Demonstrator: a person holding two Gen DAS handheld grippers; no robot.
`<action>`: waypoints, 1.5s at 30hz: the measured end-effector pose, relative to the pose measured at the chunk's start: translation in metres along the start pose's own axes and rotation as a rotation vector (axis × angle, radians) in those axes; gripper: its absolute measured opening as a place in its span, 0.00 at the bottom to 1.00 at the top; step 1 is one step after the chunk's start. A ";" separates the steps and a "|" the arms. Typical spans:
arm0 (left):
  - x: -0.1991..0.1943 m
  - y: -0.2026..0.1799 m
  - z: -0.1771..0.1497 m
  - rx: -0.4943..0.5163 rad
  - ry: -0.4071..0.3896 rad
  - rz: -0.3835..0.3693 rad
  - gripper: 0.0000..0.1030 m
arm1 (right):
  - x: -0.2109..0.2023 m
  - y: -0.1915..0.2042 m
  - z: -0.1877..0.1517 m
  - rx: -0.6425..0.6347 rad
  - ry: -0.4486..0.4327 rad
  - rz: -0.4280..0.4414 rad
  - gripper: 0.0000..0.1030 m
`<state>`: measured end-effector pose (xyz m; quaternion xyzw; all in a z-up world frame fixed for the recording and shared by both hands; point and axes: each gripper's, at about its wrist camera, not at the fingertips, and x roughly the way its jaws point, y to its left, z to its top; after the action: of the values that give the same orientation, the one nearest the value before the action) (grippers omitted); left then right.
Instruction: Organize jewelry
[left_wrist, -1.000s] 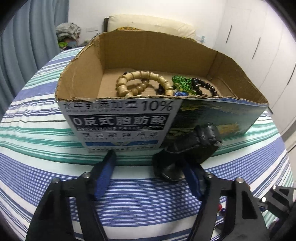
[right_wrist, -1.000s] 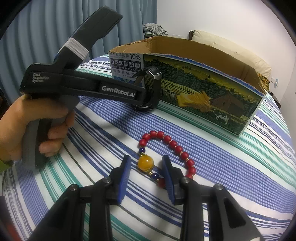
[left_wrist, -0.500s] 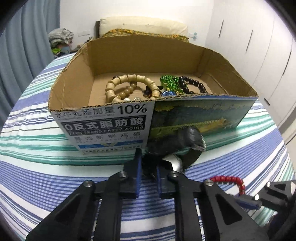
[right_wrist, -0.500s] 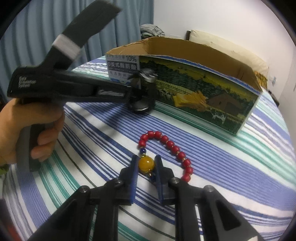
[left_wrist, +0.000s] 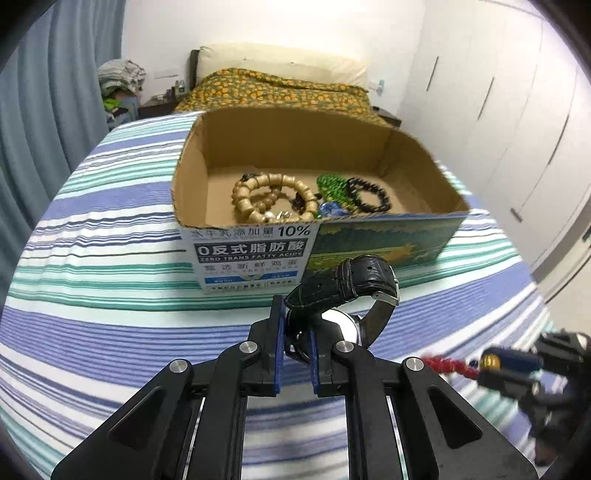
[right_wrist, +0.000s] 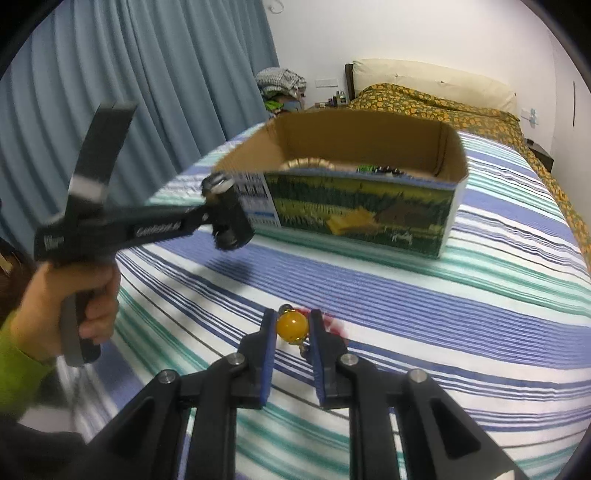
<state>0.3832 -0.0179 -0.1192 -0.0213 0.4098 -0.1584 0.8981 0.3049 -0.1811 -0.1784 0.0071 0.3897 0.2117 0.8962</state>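
My left gripper is shut on a black leather-strap wristwatch, held above the striped cloth in front of the cardboard box. The same watch shows blurred at the left gripper's tip in the right wrist view. My right gripper is shut on the amber bead of a red bead bracelet, lifted off the cloth; the red bracelet hangs from it at the right of the left wrist view. Inside the box lie a wooden bead bracelet, green beads and a black bead bracelet.
The box stands on a blue, green and white striped cloth. A person's hand in a green sleeve holds the left gripper. Behind are a bed with a yellow patterned cover, blue curtains and white wardrobes.
Both grippers closed, the left on the watch and the right on the amber bead, and both then rose off the cloth with their pieces. The box interior now shows from higher up.
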 end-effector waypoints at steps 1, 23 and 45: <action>-0.009 0.001 0.002 -0.001 -0.007 -0.018 0.09 | -0.007 -0.001 0.004 0.010 -0.009 0.005 0.17; 0.003 0.012 0.125 0.021 0.015 -0.042 0.09 | 0.015 -0.044 0.186 0.081 -0.095 0.024 0.17; 0.039 0.002 0.111 0.034 0.010 0.191 0.95 | 0.076 -0.086 0.163 0.177 -0.007 -0.160 0.82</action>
<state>0.4900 -0.0378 -0.0738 0.0341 0.4116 -0.0790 0.9073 0.4975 -0.2050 -0.1333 0.0561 0.4029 0.1042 0.9075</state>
